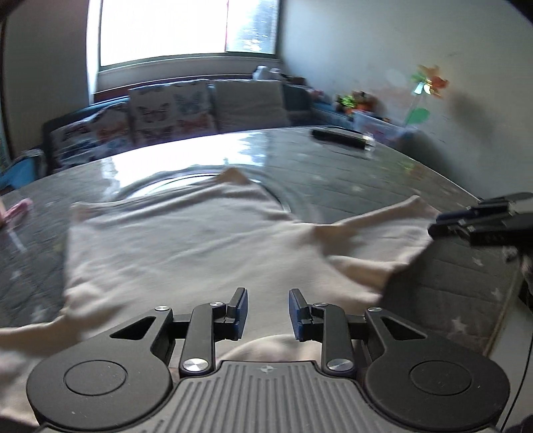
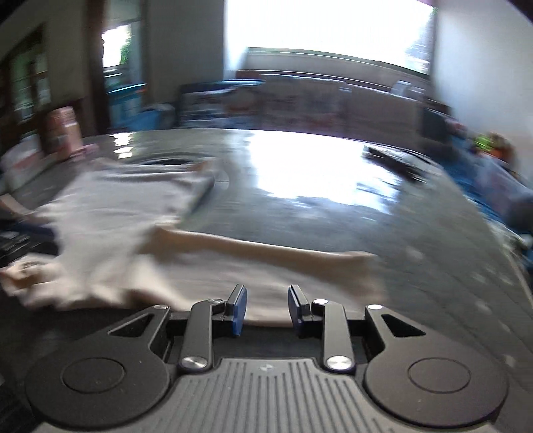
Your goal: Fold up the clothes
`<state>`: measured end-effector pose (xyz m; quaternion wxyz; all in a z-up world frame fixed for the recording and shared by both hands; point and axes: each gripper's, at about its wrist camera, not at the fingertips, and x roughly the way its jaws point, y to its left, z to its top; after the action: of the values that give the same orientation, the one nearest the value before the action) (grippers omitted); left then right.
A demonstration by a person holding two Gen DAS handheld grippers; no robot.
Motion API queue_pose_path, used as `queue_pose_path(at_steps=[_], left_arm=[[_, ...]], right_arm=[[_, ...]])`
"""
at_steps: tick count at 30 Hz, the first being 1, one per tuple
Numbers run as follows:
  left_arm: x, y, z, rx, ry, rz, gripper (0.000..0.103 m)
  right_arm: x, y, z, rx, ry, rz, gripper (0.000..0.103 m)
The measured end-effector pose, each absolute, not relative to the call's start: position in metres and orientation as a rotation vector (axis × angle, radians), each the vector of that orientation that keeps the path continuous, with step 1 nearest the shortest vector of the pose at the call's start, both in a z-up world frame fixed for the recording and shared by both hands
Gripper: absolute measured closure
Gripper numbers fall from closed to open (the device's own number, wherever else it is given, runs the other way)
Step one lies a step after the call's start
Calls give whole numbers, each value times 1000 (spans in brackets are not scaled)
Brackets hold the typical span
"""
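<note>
The left gripper [image 1: 268, 311] hangs over the near part of a pale pink garment [image 1: 186, 246], its blue-padded fingers [image 1: 241, 309] spread apart with nothing pinched between them; the cloth lies below the gap, not held. The garment is spread mostly flat on the dark glossy tabletop [image 1: 349, 166], running from 6 o'clock up toward 12, with a sleeve [image 1: 376, 219] reaching out to 2 o'clock. At 3 o'clock the right gripper [image 1: 436, 228] shows at the edge, close beside that sleeve's end. Farther off, at 1 o'clock, a dark slim object [image 1: 343, 136] lies on the tabletop, and beyond the far edge stands a sofa with butterfly cushions [image 1: 170, 110] under a bright window [image 1: 186, 26].

In the right wrist view, which is blurred, the right gripper [image 2: 267, 308] likewise has its fingers [image 2: 239, 309] parted and empty, above the garment's [image 2: 133, 213] near edge. The sleeve [image 2: 266, 251] stretches toward 2 o'clock, while the body of the garment lies at 10 o'clock. Glare covers the tabletop [image 2: 316, 173] at 12 o'clock.
</note>
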<state>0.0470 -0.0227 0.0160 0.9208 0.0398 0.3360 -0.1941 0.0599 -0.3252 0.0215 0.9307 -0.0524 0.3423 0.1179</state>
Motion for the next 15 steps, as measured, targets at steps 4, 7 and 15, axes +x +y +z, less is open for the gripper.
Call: queue_pose_path(at_steps=[4, 7, 15], left_arm=[[53, -42, 11, 102, 707, -437, 74], [55, -50, 6, 107, 720, -458, 74], [56, -62, -4, 127, 752, -498, 74]], right_arm=[[70, -357, 13, -47, 713, 124, 76], [76, -371, 5, -19, 720, 82, 75], [87, -382, -8, -19, 735, 56, 84]])
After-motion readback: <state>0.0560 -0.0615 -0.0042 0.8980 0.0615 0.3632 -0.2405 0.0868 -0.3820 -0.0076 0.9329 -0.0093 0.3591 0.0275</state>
